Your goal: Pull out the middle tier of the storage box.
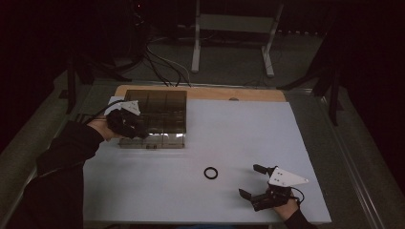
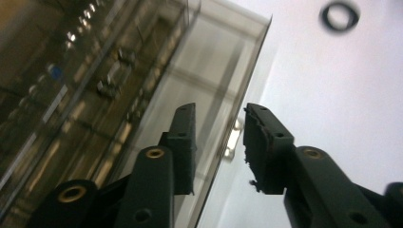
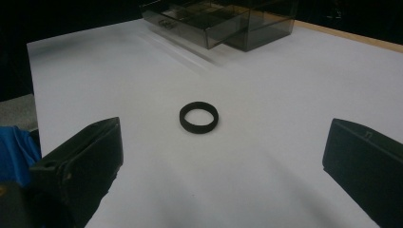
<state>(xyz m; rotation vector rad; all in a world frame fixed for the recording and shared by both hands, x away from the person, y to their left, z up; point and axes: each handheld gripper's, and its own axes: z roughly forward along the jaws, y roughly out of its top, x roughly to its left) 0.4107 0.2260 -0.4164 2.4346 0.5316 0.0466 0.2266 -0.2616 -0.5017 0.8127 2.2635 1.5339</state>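
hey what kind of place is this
Probably a lab or workshop recording bench: a white table under a fixed camera, cables on the floor, a metal frame stand, dark surroundings.

The left claw point(image 1: 136, 130) hides part of the smoky drawer box point(image 1: 165, 112); its contents blur together

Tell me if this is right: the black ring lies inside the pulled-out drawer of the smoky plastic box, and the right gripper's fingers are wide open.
Not quite. The black ring lies on the bare white table, apart from the drawer of the plastic box, as the right gripper view shows. The right gripper is indeed wide open.
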